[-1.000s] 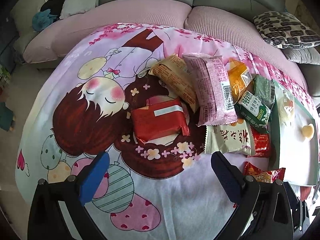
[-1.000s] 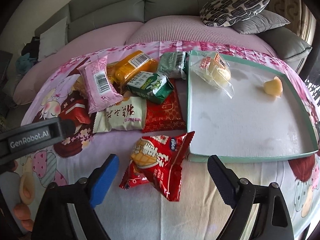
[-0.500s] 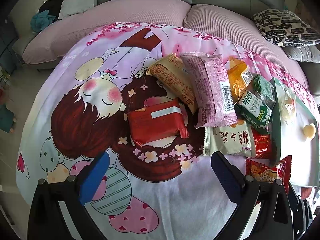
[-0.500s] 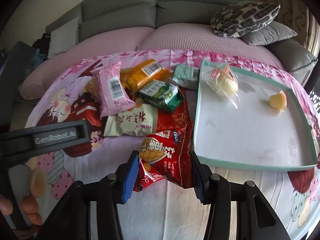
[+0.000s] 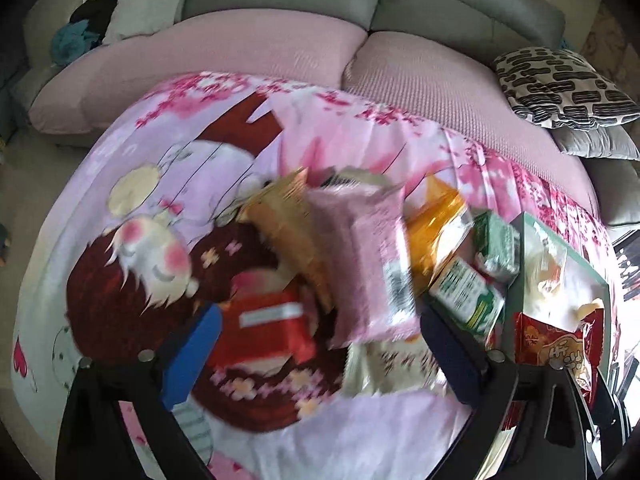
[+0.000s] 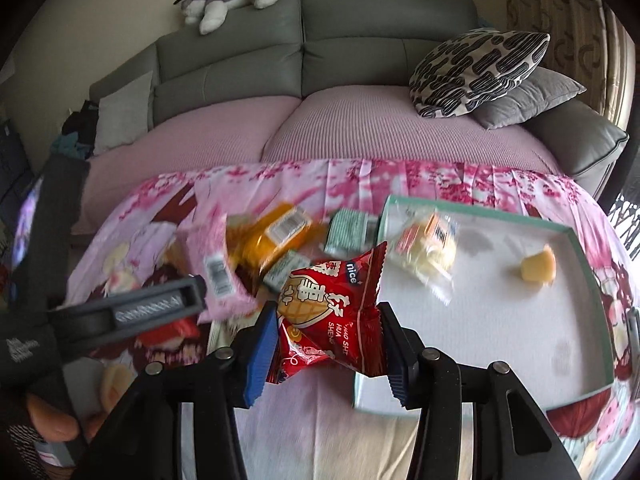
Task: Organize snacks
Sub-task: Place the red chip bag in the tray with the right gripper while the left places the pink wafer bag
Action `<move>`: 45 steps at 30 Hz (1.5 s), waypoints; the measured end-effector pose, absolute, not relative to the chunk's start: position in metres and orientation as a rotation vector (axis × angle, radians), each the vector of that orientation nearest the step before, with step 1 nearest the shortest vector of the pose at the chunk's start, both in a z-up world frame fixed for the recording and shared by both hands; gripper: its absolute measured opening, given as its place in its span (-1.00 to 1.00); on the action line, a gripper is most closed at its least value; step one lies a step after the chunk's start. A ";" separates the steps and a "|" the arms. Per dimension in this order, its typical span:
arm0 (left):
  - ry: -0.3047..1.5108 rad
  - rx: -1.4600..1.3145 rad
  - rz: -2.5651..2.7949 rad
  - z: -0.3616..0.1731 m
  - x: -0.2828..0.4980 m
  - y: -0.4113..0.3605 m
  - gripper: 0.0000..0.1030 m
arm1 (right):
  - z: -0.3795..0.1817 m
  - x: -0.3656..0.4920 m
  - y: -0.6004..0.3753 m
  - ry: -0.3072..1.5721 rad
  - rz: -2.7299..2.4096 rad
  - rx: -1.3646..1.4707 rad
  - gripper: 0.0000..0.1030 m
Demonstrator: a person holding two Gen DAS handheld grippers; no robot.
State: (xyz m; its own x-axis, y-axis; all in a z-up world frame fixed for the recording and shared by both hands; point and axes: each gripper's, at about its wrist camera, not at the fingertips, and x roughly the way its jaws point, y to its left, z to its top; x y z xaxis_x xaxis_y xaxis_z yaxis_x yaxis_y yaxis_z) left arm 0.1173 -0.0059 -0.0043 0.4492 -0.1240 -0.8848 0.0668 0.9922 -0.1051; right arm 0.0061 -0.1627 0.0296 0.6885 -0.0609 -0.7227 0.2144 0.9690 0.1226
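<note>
The red snack packet (image 6: 332,312) sits clamped between the right gripper (image 6: 328,344)'s blue pads, lifted clear of the cartoon-print cloth (image 6: 360,432). Just ahead and to the right of those jaws lies the green-rimmed tray (image 6: 592,280), already holding a clear-wrapped pastry (image 6: 428,252) and a small yellow piece (image 6: 538,266). This looks like the carry step; next the packet needs swinging over the tray rim to a bare patch before release. The left gripper (image 5: 320,352), jaws wide but lately narrowing a little, hovers with the red flat packet (image 5: 264,328) between them, untouched.
</note>
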 end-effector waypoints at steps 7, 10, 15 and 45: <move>1.116 -0.049 -0.140 -0.013 0.136 -0.025 0.34 | 0.029 0.025 -0.177 0.815 -0.162 0.232 -0.01; 1.121 -0.052 -0.139 -0.017 0.141 -0.030 0.30 | 0.030 0.029 -0.181 0.810 -0.159 0.236 -0.01; 1.126 -0.046 -0.131 -0.020 0.144 -0.034 -0.17 | 0.027 0.030 -0.188 0.812 -0.160 0.255 -0.01; 0.963 0.156 -0.534 0.040 0.060 -0.166 -0.24 | 0.027 -0.039 -0.319 0.746 -0.507 0.424 -0.01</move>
